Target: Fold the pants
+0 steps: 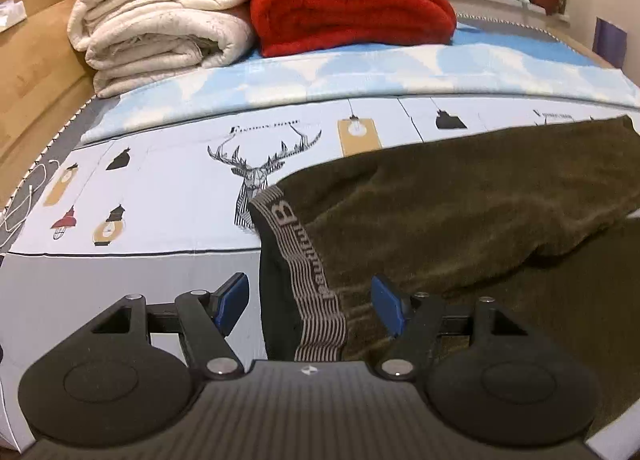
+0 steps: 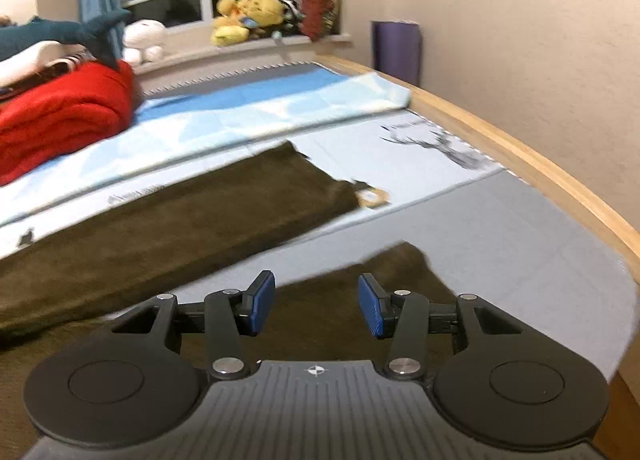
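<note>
Dark olive pants [image 1: 460, 212] lie flat on the bed, with a grey striped waistband [image 1: 304, 276] at their left end. My left gripper [image 1: 310, 304] is open and hovers over the waistband, its blue pads [image 1: 232, 300] on either side of it. In the right wrist view the two legs [image 2: 168, 220] spread apart toward the right. My right gripper [image 2: 316, 304] is open and empty, just above the nearer leg's end [image 2: 404, 272].
Folded cream quilts [image 1: 160, 28] and a red blanket [image 1: 348, 8] are stacked at the bed's far side. Plush toys [image 2: 248, 18] sit on the windowsill. The wooden bed frame [image 2: 520, 164] runs along the right edge by the wall. A white cord [image 1: 24, 196] lies at the left.
</note>
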`<state>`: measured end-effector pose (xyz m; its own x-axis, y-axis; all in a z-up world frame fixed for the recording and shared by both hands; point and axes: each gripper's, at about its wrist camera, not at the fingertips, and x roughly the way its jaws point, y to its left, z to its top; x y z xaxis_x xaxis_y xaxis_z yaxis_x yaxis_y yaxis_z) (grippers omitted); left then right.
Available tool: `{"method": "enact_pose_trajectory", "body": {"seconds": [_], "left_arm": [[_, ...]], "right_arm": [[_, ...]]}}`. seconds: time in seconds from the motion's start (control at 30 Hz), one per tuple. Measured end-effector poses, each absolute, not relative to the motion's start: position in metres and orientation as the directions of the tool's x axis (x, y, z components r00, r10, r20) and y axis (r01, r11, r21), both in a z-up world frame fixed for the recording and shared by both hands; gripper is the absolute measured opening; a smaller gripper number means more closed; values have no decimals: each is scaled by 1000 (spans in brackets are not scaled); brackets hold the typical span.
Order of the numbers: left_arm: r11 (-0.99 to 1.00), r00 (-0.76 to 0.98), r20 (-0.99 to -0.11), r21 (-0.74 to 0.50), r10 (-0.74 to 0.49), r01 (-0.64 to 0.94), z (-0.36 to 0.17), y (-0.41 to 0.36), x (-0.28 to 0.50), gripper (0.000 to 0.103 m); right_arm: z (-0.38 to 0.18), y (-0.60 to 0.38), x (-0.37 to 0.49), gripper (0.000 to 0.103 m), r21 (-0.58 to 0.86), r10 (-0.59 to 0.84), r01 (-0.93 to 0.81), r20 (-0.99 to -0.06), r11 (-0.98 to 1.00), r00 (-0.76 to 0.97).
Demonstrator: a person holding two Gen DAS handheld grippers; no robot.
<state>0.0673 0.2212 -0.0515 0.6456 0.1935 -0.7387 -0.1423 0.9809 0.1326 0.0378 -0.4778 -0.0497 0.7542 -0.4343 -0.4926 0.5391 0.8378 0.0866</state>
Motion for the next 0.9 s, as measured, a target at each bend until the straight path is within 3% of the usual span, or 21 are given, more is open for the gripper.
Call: {"method": "enact_pose_trajectory", "body": {"seconds": [0.2, 0.27, 0.33, 0.5, 0.6, 0.73, 0.8, 0.87, 0.9], "left_arm": [[979, 679, -707, 114, 197, -167, -43, 219, 77, 70], [980, 677, -710, 101, 194, -174, -41, 219, 82, 64], [978, 665, -720, 102, 198, -181, -40, 217, 87, 50], [968, 639, -734, 105, 230, -229, -40, 213, 102, 28], [950, 622, -743, 57, 247, -308, -38, 224, 110, 26], [913, 577, -774, 4, 261, -408, -43, 238, 121, 16], [898, 556, -794, -31, 244, -439, -48, 240, 128, 14], [887, 529, -824, -77, 200, -455, -54, 240, 143, 14], [893, 520, -832, -69, 195, -444, -56, 236, 154, 14]], "right_arm": [[-36, -444, 64, 48, 117, -391, 490, -458, 864, 798], [-33, -436, 75, 48, 132, -365, 463, -445, 877, 818], [-29, -425, 85, 48, 133, -344, 435, -429, 891, 835], [-17, -394, 105, 47, 91, -318, 373, -363, 923, 876], [-10, -377, 114, 47, 56, -319, 355, -326, 933, 890], [0, -369, 128, 47, 70, -291, 326, -304, 943, 907], [4, -369, 134, 39, 100, -263, 304, -299, 947, 917], [9, -369, 139, 10, 121, -246, 294, -306, 948, 920], [11, -369, 142, 6, 127, -246, 296, -312, 947, 918]]}}
